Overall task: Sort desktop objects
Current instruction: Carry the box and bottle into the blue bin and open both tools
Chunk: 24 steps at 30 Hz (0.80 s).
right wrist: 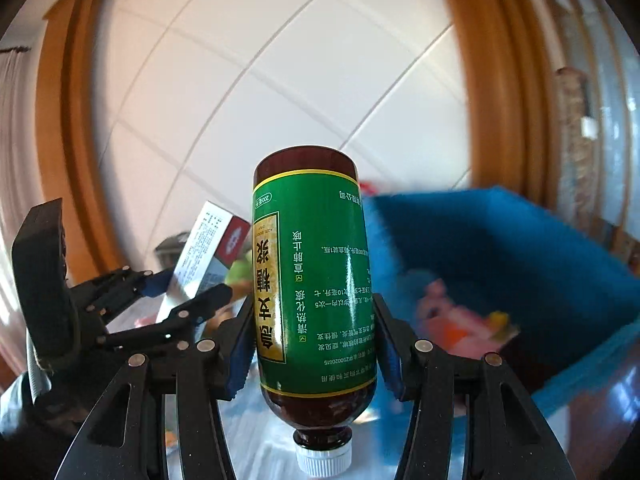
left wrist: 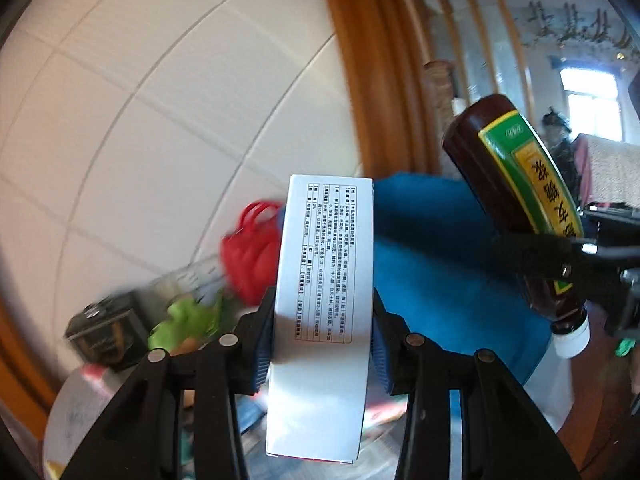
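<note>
A: The left gripper (left wrist: 323, 332) is clamping the white box (left wrist: 324, 280); the right gripper (right wrist: 314, 340) is squeezing the inverted syrup bottle (right wrist: 314, 280), both raised near the blue bin (right wrist: 520, 260).

B: That glossy bottle risks slipping cap-first.

Motion smears the red toy (left wrist: 252, 256) and green lump (left wrist: 188, 320) at lower left; blue bin (right wrist: 500, 248) contents at right are blurred pink shapes, unidentifiable.

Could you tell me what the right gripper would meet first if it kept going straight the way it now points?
Probably the white tiled wall; the right gripper, clamped on the brown bottle, points there, with the blue bin to one side.
</note>
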Available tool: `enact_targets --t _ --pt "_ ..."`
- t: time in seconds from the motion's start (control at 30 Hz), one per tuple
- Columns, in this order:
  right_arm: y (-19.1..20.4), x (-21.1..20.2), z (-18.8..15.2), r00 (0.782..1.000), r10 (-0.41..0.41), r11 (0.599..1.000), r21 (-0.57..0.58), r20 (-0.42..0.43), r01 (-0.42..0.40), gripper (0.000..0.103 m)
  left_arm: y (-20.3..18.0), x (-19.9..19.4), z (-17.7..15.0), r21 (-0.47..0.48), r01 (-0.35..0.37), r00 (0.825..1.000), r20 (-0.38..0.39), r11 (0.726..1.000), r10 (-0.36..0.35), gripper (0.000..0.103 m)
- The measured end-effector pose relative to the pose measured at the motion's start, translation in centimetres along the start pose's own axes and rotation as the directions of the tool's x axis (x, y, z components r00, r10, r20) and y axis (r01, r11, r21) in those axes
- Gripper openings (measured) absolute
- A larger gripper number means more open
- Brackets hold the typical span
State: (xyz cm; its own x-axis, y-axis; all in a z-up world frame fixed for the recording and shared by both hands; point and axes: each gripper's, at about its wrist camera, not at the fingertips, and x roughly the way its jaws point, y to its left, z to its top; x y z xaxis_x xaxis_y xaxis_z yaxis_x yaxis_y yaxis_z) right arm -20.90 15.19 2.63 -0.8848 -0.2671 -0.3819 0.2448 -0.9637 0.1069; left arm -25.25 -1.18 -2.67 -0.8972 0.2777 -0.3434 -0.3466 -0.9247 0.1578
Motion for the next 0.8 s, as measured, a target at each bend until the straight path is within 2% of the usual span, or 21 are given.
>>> enact_targets --t 0.2,0.33,0.5,0.67,0.7,0.73,0.77,0.8 --pt "-8.3 -2.7 2.7 0.995 -0.094 0.995 -0.009 0.037 0.095 0.052 -8.7 4.4 5.7 0.011 0.063 0.997 0.034 0.998 -0.064 0.041" --pt "-13.8 -3.2 4.1 0.989 -0.14 0.99 0.001 0.047 0.14 0.052 -12.7 7.1 7.8 0.01 0.078 0.996 0.038 0.997 -0.079 0.041" --pt "-19.1 -1.7 4.6 0.99 -0.138 0.988 0.066 -0.008 0.138 0.052 -15.2 10.2 9.0 0.027 0.09 0.996 0.002 0.996 -0.09 0.041" --pt "-21.3 -0.1 4.5 0.987 -0.158 0.979 0.123 -0.026 0.16 0.053 -15.6 12.5 9.4 0.026 0.072 0.996 -0.054 0.997 -0.071 0.042" --pt "-22.4 0.5 4.7 0.986 -0.163 0.977 0.134 -0.037 0.166 0.054 -15.3 13.1 9.6 0.017 0.047 0.997 -0.062 0.999 -0.046 0.043" --pt "-22.9 1.0 4.9 0.985 -0.165 0.976 0.14 -0.043 0.169 0.055 -15.5 13.2 9.9 0.012 0.029 0.998 -0.063 1.0 -0.028 0.051" --pt "-23.2 1.5 5.2 0.983 -0.178 0.973 0.14 -0.048 0.183 0.063 -15.9 12.8 10.2 0.007 0.012 0.998 -0.058 1.0 -0.012 0.062" --pt "-23.6 1.8 5.4 0.981 -0.186 0.971 0.141 -0.053 0.192 0.072 -15.7 12.8 10.3 0.002 -0.006 0.999 -0.048 1.0 0.006 0.068"
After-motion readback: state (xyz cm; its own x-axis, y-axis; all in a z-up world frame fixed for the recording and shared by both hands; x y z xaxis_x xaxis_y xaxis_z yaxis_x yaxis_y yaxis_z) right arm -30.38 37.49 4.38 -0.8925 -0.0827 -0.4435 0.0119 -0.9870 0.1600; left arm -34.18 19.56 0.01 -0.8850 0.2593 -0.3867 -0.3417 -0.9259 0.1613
